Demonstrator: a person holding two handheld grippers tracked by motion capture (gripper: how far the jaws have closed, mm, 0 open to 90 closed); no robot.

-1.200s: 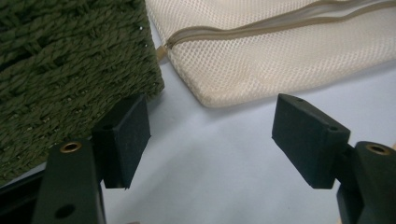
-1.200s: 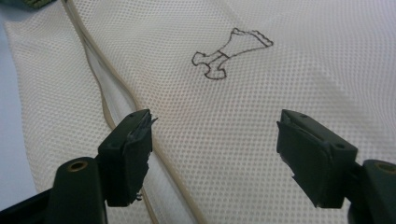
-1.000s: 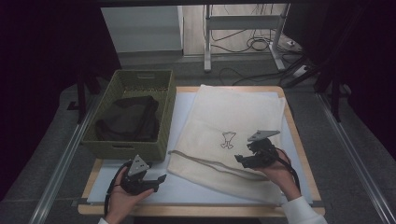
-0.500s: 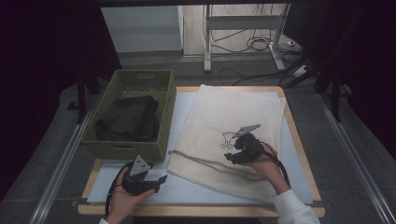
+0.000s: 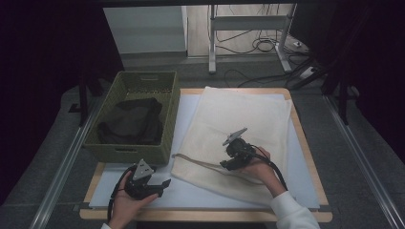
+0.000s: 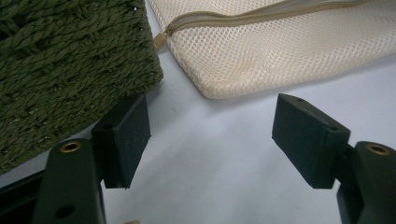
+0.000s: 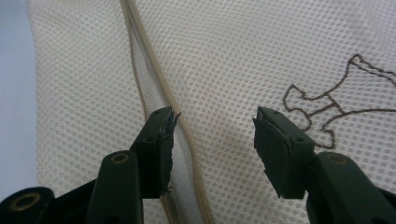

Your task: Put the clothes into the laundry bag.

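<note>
Both grippers' fingers wide open, empty; R gripper (image 7: 212, 144) straddling mesh bag (image 7: 224, 60) zipper (image 7: 154, 74), maybe touching.

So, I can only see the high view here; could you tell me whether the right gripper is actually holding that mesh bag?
Observer: No. In the right gripper view the right gripper is open over the mesh bag, with one jaw at the zipper.
Operator: Thank you. Is anything printed near it?
Observer: Yes, a brown outline drawing lies just beyond the other jaw.
Operator: And the left gripper?
Observer: The left gripper is open over the white board, beside the green basket and short of the bag's corner.
</note>
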